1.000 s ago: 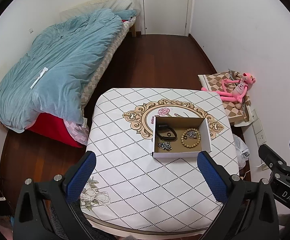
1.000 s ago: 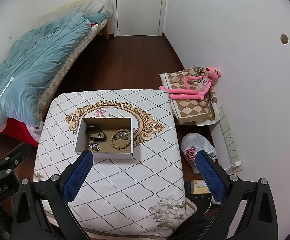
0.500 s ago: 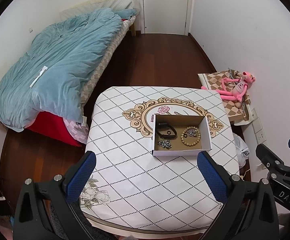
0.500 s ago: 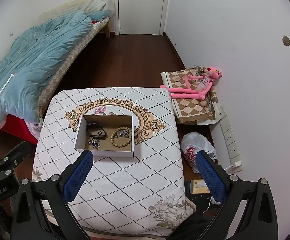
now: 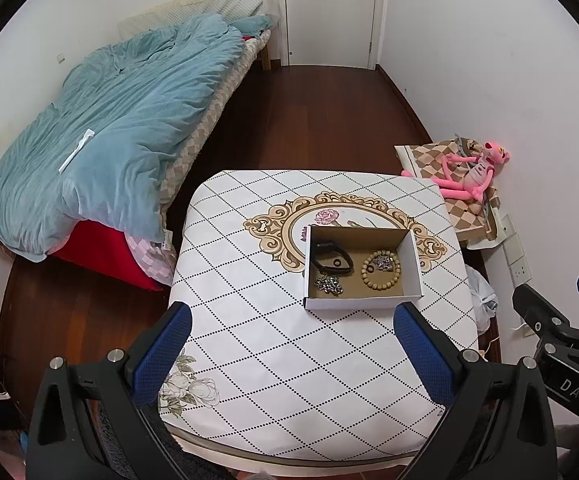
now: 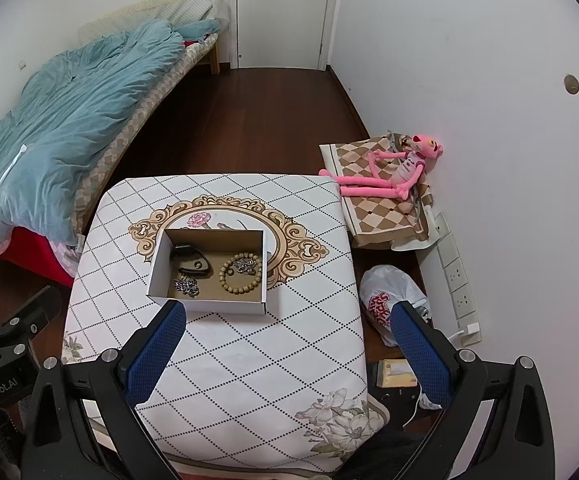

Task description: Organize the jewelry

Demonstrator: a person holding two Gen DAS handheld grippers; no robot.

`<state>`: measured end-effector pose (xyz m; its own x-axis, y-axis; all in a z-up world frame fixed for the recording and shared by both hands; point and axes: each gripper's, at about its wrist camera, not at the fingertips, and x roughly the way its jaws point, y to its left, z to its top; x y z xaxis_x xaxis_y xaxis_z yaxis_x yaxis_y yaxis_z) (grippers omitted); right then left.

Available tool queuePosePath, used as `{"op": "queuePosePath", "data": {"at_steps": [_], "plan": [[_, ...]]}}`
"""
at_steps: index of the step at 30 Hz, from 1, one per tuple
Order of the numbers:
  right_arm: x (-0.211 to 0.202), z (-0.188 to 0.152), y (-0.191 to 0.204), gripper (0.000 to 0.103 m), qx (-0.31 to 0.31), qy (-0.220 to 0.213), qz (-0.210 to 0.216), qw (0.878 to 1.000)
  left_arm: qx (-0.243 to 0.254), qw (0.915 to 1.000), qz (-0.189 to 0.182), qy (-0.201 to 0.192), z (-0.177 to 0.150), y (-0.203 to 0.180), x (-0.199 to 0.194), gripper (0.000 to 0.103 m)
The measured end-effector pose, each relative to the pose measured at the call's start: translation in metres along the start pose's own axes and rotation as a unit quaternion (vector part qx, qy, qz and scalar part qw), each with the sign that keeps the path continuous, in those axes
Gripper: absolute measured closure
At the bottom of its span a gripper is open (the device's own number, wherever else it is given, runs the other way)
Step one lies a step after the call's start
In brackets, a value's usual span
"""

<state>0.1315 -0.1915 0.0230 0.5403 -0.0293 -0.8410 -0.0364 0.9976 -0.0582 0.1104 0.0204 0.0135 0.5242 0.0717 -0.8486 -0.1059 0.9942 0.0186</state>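
Note:
An open cardboard box (image 5: 413,258) (image 6: 157,266) sits on the white diamond-patterned table (image 5: 249,320) (image 6: 269,360). Inside lie a black band (image 5: 331,262) (image 6: 191,265), a wooden bead bracelet (image 5: 381,285) (image 6: 235,288), a small metal piece inside the bracelet ring (image 5: 381,261) (image 6: 244,266) and a silver chain piece (image 5: 329,284) (image 6: 187,285). My left gripper (image 5: 291,346) is open and empty, held well above the table's near side. My right gripper (image 6: 285,344) is open and empty, also high above the near side of the table.
A bed with a teal duvet (image 5: 109,140) stands on the left. A pink plush toy (image 6: 393,168) lies on a checkered cushion by the right wall. A plastic bag (image 6: 389,304) and power strip (image 6: 455,276) are on the floor at right. A closed door (image 5: 329,8) is at the far end.
Both grippers have risen and drawn back slightly, so the table and box sit a little farther off. Both stay open and empty. The box contents have not moved.

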Motion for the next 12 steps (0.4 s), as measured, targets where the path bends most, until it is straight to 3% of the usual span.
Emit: {"op": "queuePosePath", "data": {"at_steps": [12], "plan": [[-0.0004,0.0002,0.0001,0.000,-0.002,0.000,-0.001,1.000,-0.003,1.0000,0.000,-0.006,0.0019,-0.0011,-0.0015,0.000]]}}
